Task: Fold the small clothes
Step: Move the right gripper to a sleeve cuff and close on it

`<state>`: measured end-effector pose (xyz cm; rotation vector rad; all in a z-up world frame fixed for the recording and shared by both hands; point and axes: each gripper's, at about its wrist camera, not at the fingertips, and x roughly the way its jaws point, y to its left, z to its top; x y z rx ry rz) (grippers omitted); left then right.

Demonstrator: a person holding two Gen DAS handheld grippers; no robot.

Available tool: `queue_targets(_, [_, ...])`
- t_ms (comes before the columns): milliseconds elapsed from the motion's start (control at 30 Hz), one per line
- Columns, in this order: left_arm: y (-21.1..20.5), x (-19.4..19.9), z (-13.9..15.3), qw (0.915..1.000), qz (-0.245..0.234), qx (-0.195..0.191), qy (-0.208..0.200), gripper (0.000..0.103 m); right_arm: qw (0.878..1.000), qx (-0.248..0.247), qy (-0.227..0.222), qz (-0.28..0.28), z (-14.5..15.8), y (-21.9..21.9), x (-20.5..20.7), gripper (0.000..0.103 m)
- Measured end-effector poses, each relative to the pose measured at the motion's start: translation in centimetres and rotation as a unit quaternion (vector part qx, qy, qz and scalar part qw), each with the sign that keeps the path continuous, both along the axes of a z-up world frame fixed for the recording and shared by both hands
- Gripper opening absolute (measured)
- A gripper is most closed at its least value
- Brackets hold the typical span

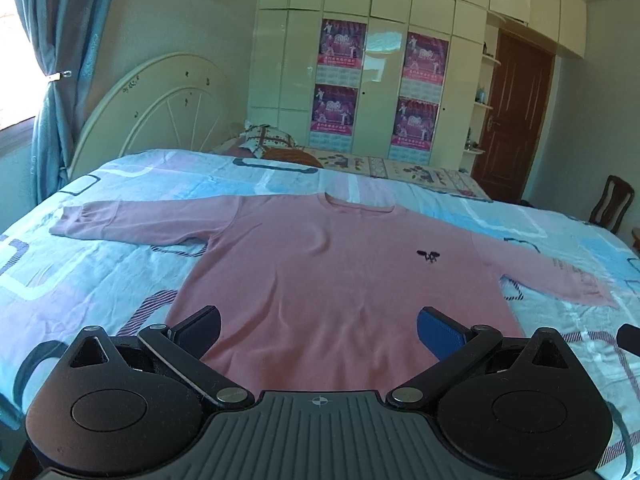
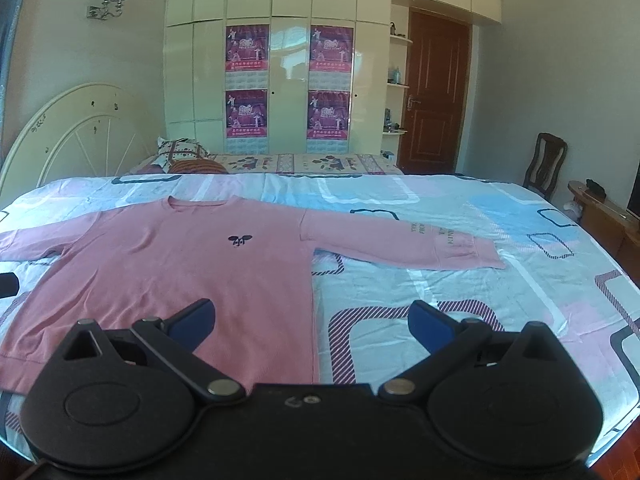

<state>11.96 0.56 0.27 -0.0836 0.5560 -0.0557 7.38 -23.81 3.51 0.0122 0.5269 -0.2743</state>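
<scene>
A pink long-sleeved sweater [image 1: 320,264] lies flat and face up on the bed, both sleeves spread out, a small dark logo on its chest. It also shows in the right wrist view [image 2: 180,264]. My left gripper [image 1: 318,330] is open and empty, hovering above the sweater's lower hem near its middle. My right gripper [image 2: 312,322] is open and empty, above the sweater's lower right corner where the hem meets the bedsheet. The right sleeve [image 2: 400,246] stretches out to the right with printed text near the cuff.
The bed [image 2: 500,280] has a pink, blue and white patterned sheet. A pillow [image 1: 268,140] and headboard [image 1: 160,108] are at the far left. A wardrobe [image 2: 288,60], a brown door [image 2: 436,92] and a wooden chair [image 2: 546,164] stand beyond.
</scene>
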Motion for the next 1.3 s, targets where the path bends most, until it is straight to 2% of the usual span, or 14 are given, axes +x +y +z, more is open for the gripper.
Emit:
queue_targets(133, [0.6,3.6,0.5,0.9996,-0.026,0.010,-0.008,0.103,1.000,-0.001,-0.007,-0.026,0.4,-0.1,2.9,0.103])
queue_targets(300, [1.5,7.3,0.8,0.9982,-0.025,0.047,-0.026,0.103,0.998,-0.001,-0.012,-0.057,0.7,-0.1,6.2,0.103])
queue_targets(533, [0.2,10.5,0.0,0.9977,-0.021,0.043,-0.049,0.103,0.996,-0.011,-0.028,-0.087,1.1,-2.3,8.1,0.103])
queue_targets(600, [-1.0,11.6,-0.4,0.9976,-0.028,0.047,-0.042,0.103,0.994,-0.008,-0.032,-0.101,1.0,-3.9,8.3,0.102])
queue_targets(733, [-3.3,13.1,-1.0,0.9982,-0.050,0.026,-0.017,0.103,0.991,0.002,-0.037,-0.128,0.2,-8.1,9.4,0.097])
queue_targets(833, [-5.4,14.3,-1.6,0.9977,-0.046,0.049,-0.012,0.103,0.989,0.019,-0.039,-0.143,-0.9,-12.1,11.2,0.082])
queue_targets(900, [-6.7,15.4,-2.0,0.9976,-0.040,0.057,0.001,0.103,0.987,0.031,-0.036,-0.151,-1.8,-15.2,12.5,0.069])
queue_targets(1067, [-11.7,18.7,-3.4,0.9947,-0.037,0.089,0.036,0.103,0.979,0.080,-0.018,-0.187,-4.6,-23.7,14.8,0.050])
queue_targets(1167, [-15.3,20.0,-4.2,0.9922,-0.047,0.103,0.051,0.103,0.970,0.118,-0.003,-0.212,-7.1,-28.5,15.6,0.049])
queue_targets(1300, [-19.5,21.1,-4.9,0.9909,-0.052,0.105,0.067,0.103,0.952,0.191,0.010,-0.238,-11.0,-34.0,16.2,0.047])
